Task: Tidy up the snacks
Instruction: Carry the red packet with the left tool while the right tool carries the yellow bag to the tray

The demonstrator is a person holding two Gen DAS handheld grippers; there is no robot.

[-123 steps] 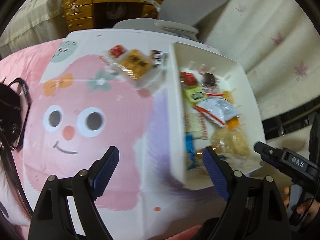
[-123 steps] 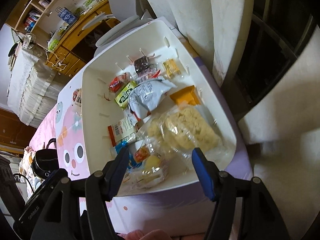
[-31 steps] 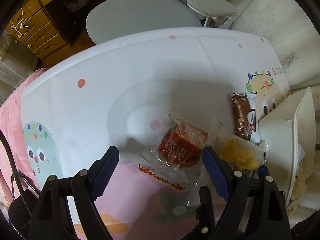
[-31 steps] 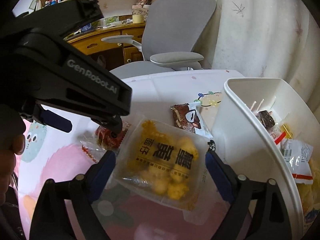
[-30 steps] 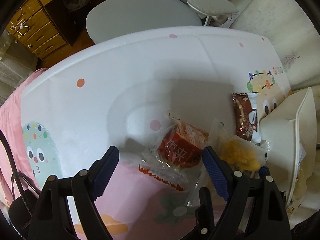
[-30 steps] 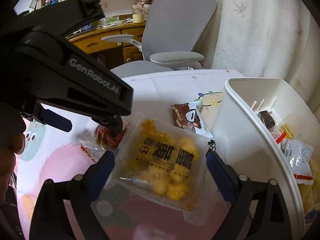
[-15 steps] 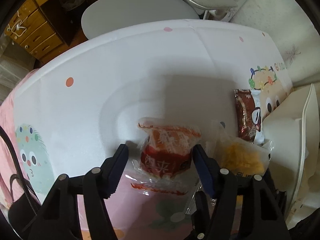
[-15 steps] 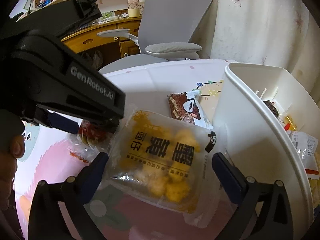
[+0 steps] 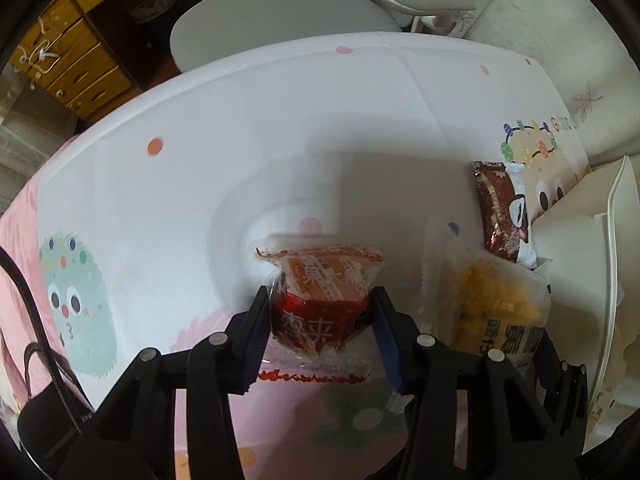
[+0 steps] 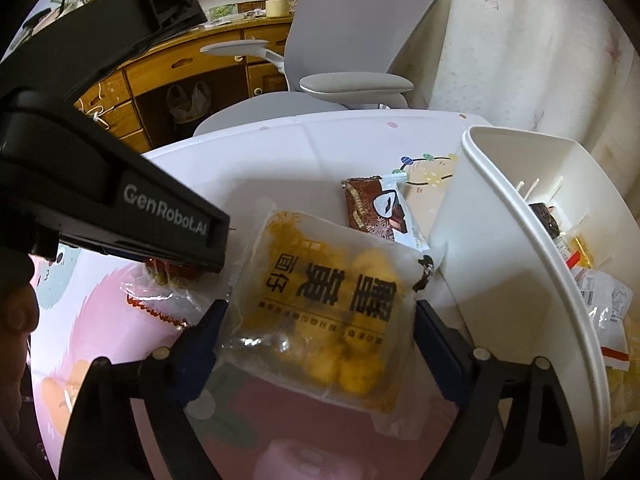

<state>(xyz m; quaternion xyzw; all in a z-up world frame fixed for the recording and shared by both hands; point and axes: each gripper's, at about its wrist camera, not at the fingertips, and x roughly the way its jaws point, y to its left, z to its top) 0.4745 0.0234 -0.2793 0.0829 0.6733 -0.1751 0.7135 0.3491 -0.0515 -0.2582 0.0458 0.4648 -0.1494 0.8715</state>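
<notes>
Since the earlier frames, the left claw (image 9: 320,328) has been drawn in from a wide spread until its blue pads (image 9: 256,336) are pressed against both sides of the red snack packet (image 9: 320,300), which is now gripped and crumpled between them. The packet's clear crimped edge is seen lying on the pink-and-white patterned cloth (image 9: 240,140) that covers the worktop. Just beside it, to the right, the yellow snack bag (image 10: 324,312) is framed by the right claw (image 10: 316,332), which is held wide, one finger at each side of the bag; whether the pads are touching the wrapper cannot be told. Beyond the bag, a brown-and-white packet (image 10: 380,212) is lying flat on the cloth, close against the outer wall of the white bin (image 10: 480,240). Several wrapped snacks are seen inside the bin. A grey office chair (image 10: 352,40) is seen past the far edge of the worktop.
</notes>
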